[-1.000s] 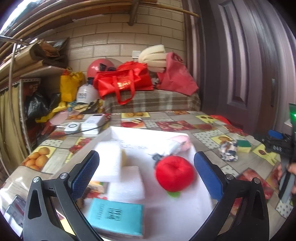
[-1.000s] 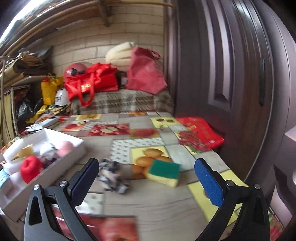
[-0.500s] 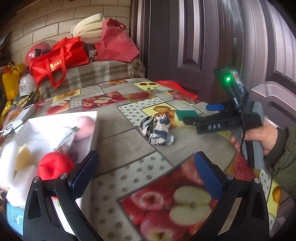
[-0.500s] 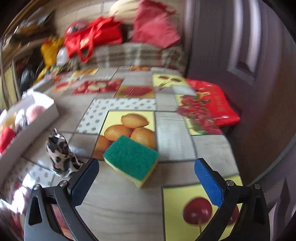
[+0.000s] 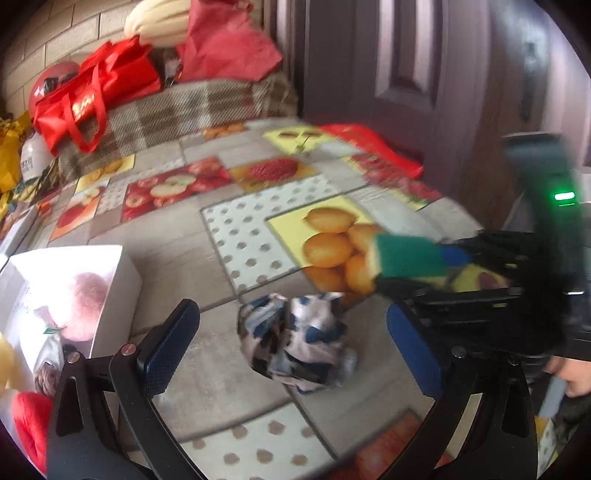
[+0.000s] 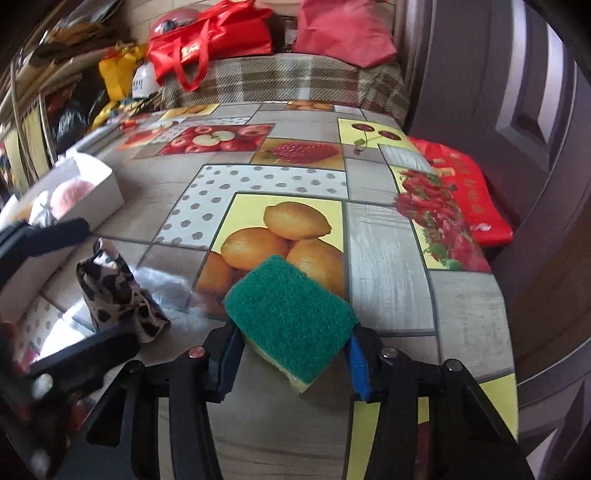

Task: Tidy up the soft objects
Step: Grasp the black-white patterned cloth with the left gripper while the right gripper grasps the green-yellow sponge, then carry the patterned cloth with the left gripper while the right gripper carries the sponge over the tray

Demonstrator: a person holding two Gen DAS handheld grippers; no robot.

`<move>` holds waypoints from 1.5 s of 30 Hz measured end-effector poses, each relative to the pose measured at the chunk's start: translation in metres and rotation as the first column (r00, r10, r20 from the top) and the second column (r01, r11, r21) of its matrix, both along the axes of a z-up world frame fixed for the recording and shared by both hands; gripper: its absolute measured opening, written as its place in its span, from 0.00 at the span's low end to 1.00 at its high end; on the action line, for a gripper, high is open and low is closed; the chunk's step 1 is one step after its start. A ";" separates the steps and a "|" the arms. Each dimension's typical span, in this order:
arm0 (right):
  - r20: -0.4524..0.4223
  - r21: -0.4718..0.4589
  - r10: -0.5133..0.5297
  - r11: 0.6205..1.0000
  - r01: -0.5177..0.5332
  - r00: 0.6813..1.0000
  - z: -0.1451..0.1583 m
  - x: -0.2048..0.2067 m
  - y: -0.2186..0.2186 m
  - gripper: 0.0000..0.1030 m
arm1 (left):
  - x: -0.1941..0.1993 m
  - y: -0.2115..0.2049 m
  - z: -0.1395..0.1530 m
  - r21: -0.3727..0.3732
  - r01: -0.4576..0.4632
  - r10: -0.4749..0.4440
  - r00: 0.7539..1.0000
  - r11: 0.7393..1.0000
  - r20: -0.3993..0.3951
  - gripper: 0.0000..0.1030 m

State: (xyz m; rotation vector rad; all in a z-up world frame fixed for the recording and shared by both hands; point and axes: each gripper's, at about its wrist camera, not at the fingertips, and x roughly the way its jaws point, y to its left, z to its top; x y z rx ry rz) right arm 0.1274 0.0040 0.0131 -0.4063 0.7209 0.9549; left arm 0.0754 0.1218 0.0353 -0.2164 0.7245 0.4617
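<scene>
Swung away from the white box and across toward the door since a second ago: left gripper, now hanging over the crumpled patterned cloth. Came down on the green sponge in the same second: right gripper, then wide apart, now narrowed about the sponge.

Underneath everything, a table under a fruit-print oilcloth: lemons, apples, a strawberry, cherries, dotted grey squares. Beyond the far edge, a plaid-covered surface bearing red bags. At the table's left side, the white box, holding a pink plush ball and a red soft object low at the frame edge.

On the lemon panel, the green sponge, green face up, yellow layer below, gripped on both sides near its closer end; jaws of the right gripper closing, blue pads pressed against the sponge's sides. From the left wrist view, same sponge between dark fingers, blurred.

Beside the sponge, toward the box, the patterned cloth, bunched, resting on the oilcloth. Left gripper spread wide on either side of it, pads clear of the fabric, nothing held.
</scene>
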 end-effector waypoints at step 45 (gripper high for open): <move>0.130 0.304 -0.086 0.952 0.043 0.988 0.034 -0.131 -0.031 0.48 | -0.202 -0.034 0.028 0.170 -0.006 -0.049 0.948 0.985 0.315 0.31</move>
